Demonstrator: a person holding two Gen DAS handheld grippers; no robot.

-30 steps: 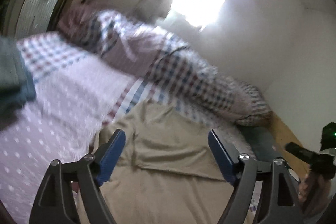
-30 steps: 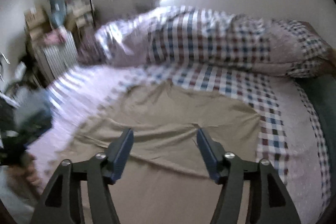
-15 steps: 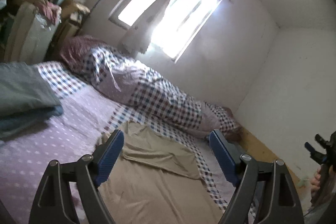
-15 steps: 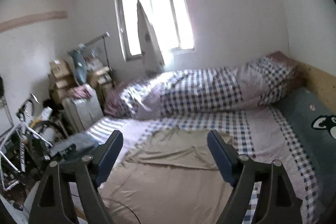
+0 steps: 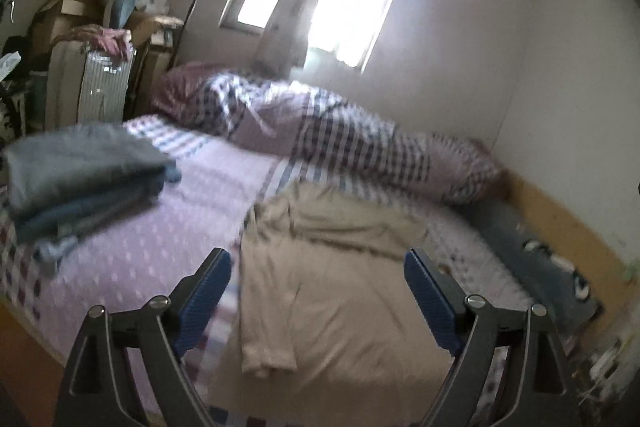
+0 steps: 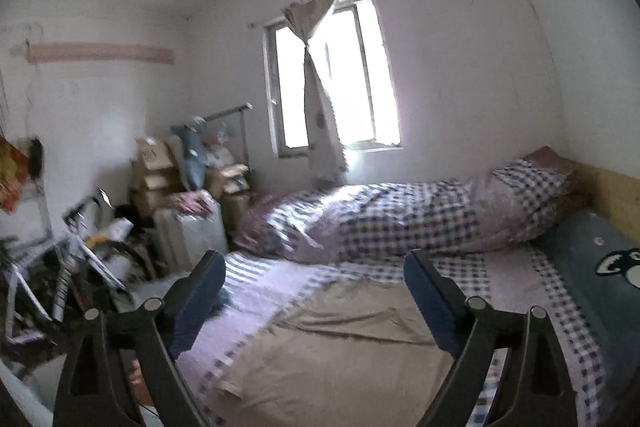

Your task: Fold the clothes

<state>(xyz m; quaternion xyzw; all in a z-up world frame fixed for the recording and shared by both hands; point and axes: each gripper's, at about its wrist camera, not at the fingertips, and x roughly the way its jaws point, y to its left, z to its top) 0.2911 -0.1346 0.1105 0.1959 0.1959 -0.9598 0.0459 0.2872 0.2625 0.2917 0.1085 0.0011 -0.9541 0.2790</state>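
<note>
A beige garment (image 5: 332,287) lies spread flat on the pink bed sheet (image 5: 160,251), its far end folded over. It shows in the right wrist view too, as a beige garment (image 6: 340,359) below the jaws. My left gripper (image 5: 318,291) hangs above and short of it, jaws wide and still opening, nothing between them. My right gripper (image 6: 312,291) is held higher and further back, jaws wide and still opening, also holding nothing. A stack of folded grey and blue clothes (image 5: 80,175) sits on the bed's left side.
A rolled checked duvet (image 6: 400,219) lies along the far side of the bed under the window (image 6: 336,75). A dark pillow (image 6: 592,275) and wooden headboard (image 5: 560,211) are at right. Boxes (image 6: 156,167), a suitcase (image 5: 104,87) and a bicycle (image 6: 68,267) crowd the left.
Both grippers have pulled back and up from close over the beige garment, so much more of the room shows. Both pairs of jaws stand wider apart. The garment stays on the bed.
</note>
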